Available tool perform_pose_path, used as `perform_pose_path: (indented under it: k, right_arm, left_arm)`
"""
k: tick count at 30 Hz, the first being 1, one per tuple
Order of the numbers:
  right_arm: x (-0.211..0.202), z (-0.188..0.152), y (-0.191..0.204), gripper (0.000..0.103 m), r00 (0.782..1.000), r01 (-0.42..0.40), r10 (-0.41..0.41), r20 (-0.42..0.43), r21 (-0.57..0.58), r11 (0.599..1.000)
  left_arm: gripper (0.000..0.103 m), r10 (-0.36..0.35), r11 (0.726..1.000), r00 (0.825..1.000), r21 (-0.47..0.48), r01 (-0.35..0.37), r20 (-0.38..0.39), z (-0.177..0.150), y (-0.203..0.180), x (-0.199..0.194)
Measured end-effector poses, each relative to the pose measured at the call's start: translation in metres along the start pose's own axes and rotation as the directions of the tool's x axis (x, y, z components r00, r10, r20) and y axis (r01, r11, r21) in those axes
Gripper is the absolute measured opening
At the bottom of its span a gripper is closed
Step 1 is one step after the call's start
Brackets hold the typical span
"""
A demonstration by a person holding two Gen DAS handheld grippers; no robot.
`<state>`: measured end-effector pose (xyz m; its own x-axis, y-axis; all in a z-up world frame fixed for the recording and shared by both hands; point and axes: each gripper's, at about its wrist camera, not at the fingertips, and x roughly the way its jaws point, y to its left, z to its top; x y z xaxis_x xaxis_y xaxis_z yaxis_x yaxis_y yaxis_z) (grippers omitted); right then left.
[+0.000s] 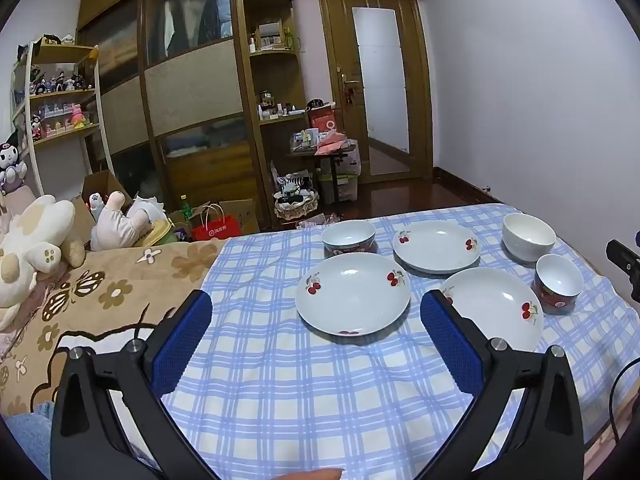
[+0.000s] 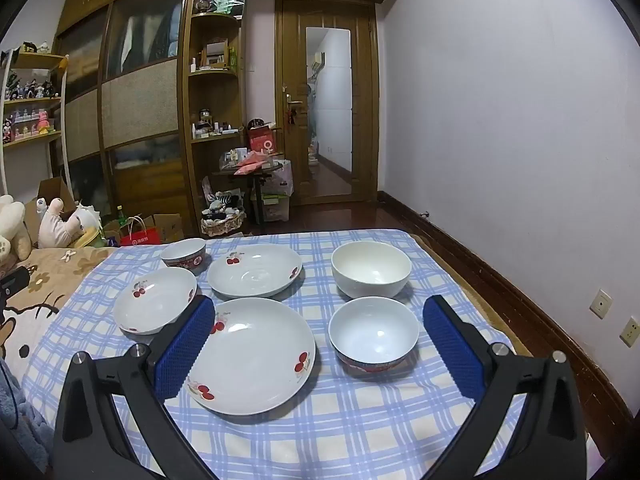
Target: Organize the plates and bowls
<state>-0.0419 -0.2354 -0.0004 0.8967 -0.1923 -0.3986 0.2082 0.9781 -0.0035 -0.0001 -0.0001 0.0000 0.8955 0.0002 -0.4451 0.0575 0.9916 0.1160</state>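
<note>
Three white plates with cherry prints lie on a blue checked cloth [image 1: 280,392]: a left plate [image 1: 353,293] [image 2: 155,299], a far plate [image 1: 437,246] [image 2: 254,269] and a near plate [image 1: 496,308] [image 2: 256,356]. A red-patterned bowl [image 1: 349,237] [image 2: 184,254] stands behind the left plate. A plain white bowl [image 1: 529,236] [image 2: 371,268] and a second red-patterned bowl [image 1: 559,282] [image 2: 373,336] stand to the right. My left gripper [image 1: 316,304] is open and empty above the cloth, short of the left plate. My right gripper [image 2: 319,308] is open and empty, hovering over the near plate and the red-patterned bowl.
The cloth covers a bed with a brown flowered blanket [image 1: 100,288] and plush toys [image 1: 36,240] at the left. Beyond are a wooden wardrobe [image 1: 192,92], cluttered boxes and bags on the floor [image 1: 224,224], a door [image 1: 380,84] and a white wall [image 2: 520,140] at the right.
</note>
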Motion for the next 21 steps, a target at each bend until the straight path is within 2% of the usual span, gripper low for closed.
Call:
perform_pose_path:
  k: [21]
  right_arm:
    - [-0.0003,-0.0001,0.0005,0.103,1.0,0.0,0.0,0.01,-0.002,1.0]
  left_arm:
    - [0.102,-0.005,1.0,1.0,-0.001,0.005,-0.006,-0.0017,0.0032,0.0015]
